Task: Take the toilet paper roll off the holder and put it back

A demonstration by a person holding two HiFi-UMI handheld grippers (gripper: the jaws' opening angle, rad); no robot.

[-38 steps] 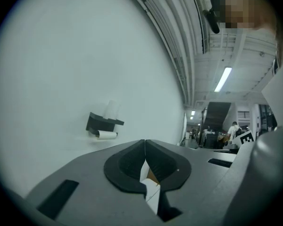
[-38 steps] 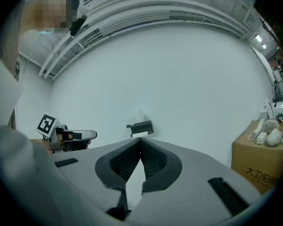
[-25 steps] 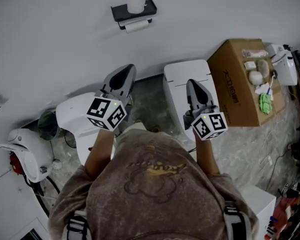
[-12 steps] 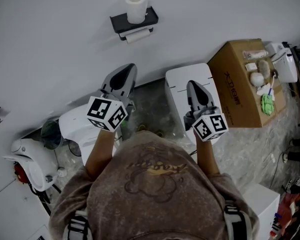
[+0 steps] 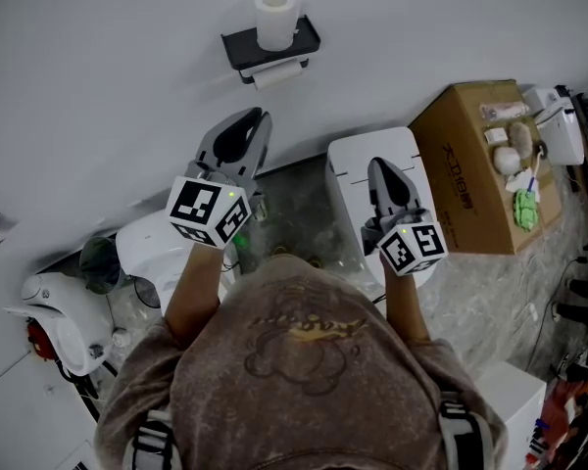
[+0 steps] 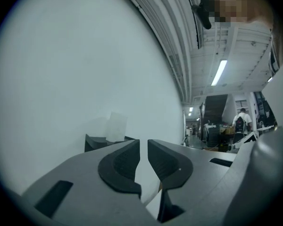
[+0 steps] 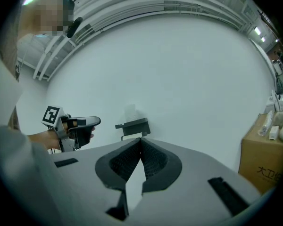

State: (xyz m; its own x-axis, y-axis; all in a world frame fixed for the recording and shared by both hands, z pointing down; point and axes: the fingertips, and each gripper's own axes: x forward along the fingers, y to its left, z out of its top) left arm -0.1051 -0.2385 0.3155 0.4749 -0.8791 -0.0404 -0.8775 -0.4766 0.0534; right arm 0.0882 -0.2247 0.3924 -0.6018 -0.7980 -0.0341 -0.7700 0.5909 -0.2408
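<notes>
Toilet paper roll [image 5: 275, 18] upright on top of black holder [image 5: 243, 47] fixed to wall [image 5: 108, 76], well apart from both tongs; more white paper [image 5: 277, 73] just under holder shelf; left tongs [image 6: 143, 144] opening, narrow gap, nothing between, pointed near holder; right tongs [image 7: 140, 140] pressed together at tips, empty, beside left; cardboard box [image 5: 467, 174] at right against wall
</notes>
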